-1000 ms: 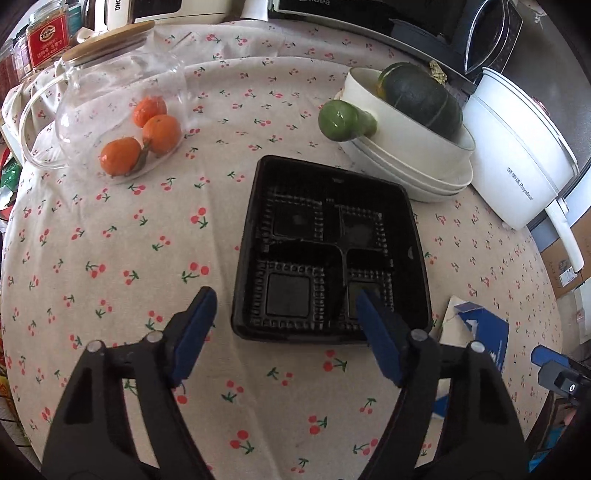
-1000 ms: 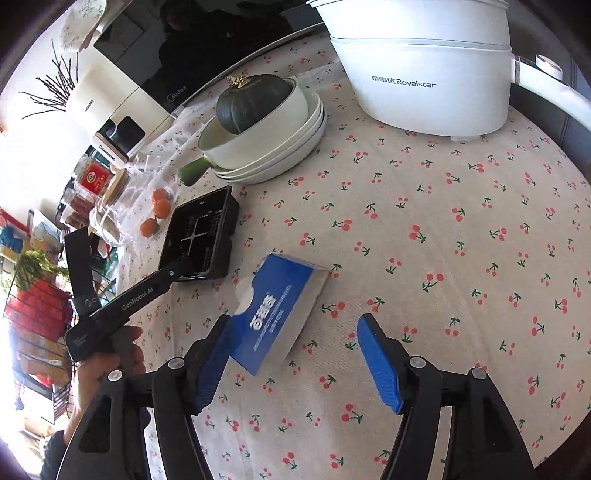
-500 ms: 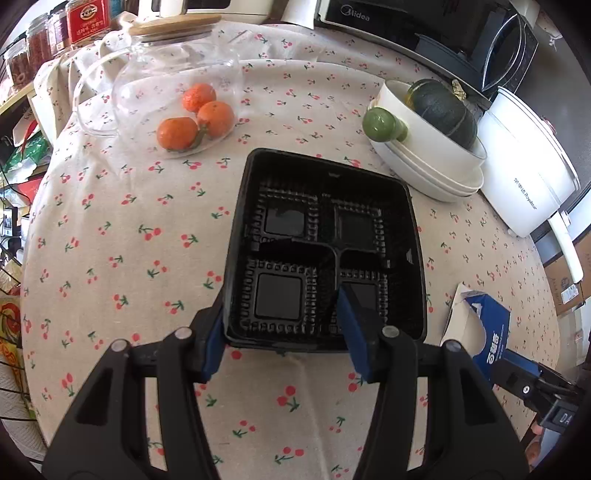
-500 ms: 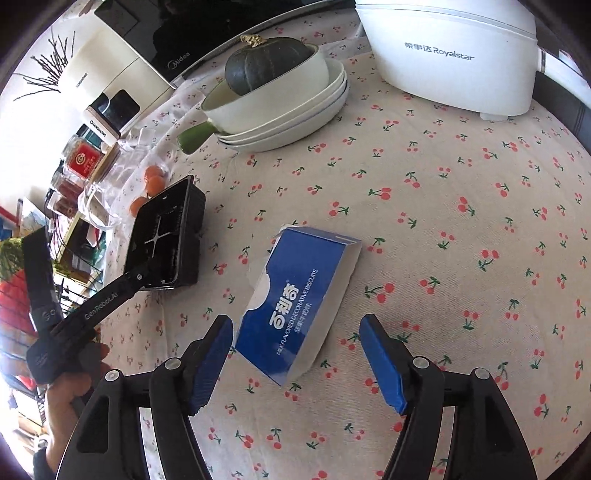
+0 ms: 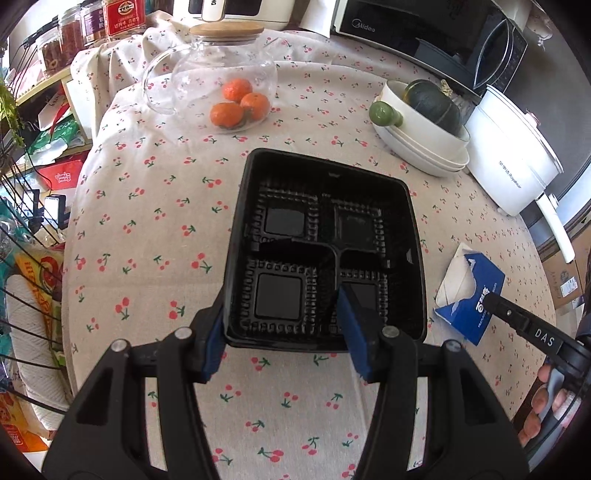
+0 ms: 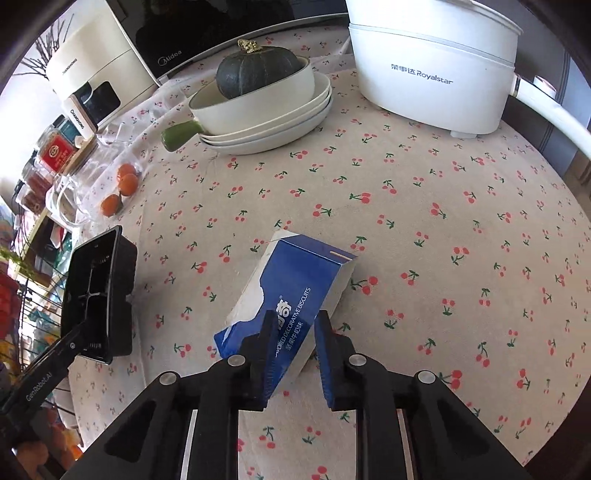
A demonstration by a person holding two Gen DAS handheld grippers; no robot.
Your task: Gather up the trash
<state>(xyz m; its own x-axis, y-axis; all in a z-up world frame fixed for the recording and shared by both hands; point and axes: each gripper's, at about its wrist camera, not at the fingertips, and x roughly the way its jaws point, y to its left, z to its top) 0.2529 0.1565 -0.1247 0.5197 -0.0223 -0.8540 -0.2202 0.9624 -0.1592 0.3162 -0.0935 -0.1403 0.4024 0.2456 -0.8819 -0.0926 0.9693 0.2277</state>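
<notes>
Black compartmented plastic tray (image 5: 325, 243): left hand-held gripper (image 5: 284, 328) clamps its near-left corner; right hand-held gripper (image 6: 295, 354) is closing on the torn blue cardboard biscuit box (image 6: 295, 291).

oranges (image 5: 240, 103), squash (image 6: 258, 72), white cooker (image 6: 436, 70)

This is a home kitchen or dining corner. A round table (image 6: 424, 229) under a cherry-print cloth holds the everyday clutter of cooking. At the table's far edge stands a white electric pot (image 6: 432, 66), and beside it a stack of white dishes (image 6: 280, 122) carries a dark green squash (image 6: 258, 72). Behind the table a black microwave (image 5: 417, 33) and a white appliance (image 6: 99, 62) sit against the wall. At the table's left side a glass jar (image 5: 210, 85) covers oranges (image 5: 240, 105), with food jars (image 5: 74, 33) on shelves beyond.
</notes>
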